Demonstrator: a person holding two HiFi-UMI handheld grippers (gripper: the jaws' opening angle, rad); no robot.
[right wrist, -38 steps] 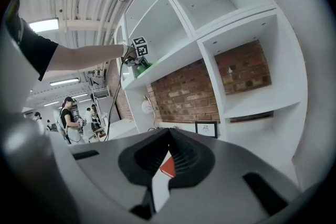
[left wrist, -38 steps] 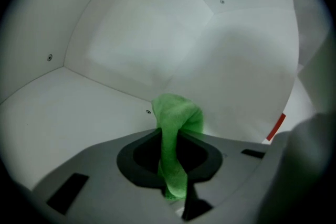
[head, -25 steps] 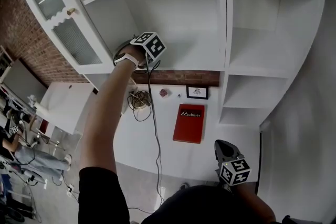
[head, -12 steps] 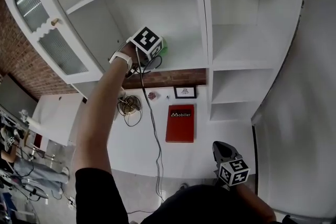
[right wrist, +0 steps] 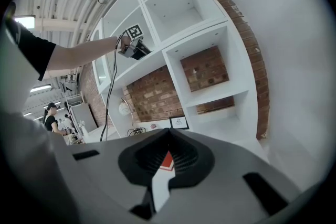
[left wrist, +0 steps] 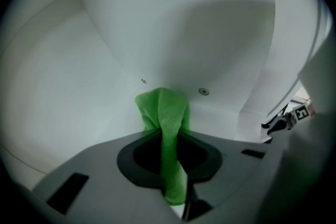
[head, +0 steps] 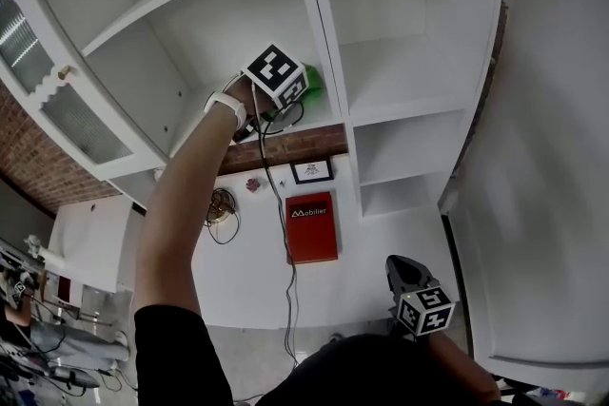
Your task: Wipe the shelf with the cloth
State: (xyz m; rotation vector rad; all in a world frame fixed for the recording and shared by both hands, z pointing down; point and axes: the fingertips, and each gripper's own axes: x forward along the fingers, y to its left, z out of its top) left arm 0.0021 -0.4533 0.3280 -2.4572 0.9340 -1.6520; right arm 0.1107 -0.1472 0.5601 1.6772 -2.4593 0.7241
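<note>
Green cloth (left wrist: 165, 113) is pinched in the left gripper (left wrist: 176, 194) and set against the shelf (left wrist: 58, 97) for wiping; the right gripper (right wrist: 157, 181), closed and empty, is held low, clear.

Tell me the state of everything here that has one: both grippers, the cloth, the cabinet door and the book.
Left gripper: shut on the cloth, raised into the shelf.
Right gripper: shut, nothing between its jaws, held low.
Cloth: bunched, pinched in the left gripper.
Cabinet door: swung open.
Book: closed, lying flat.
</note>
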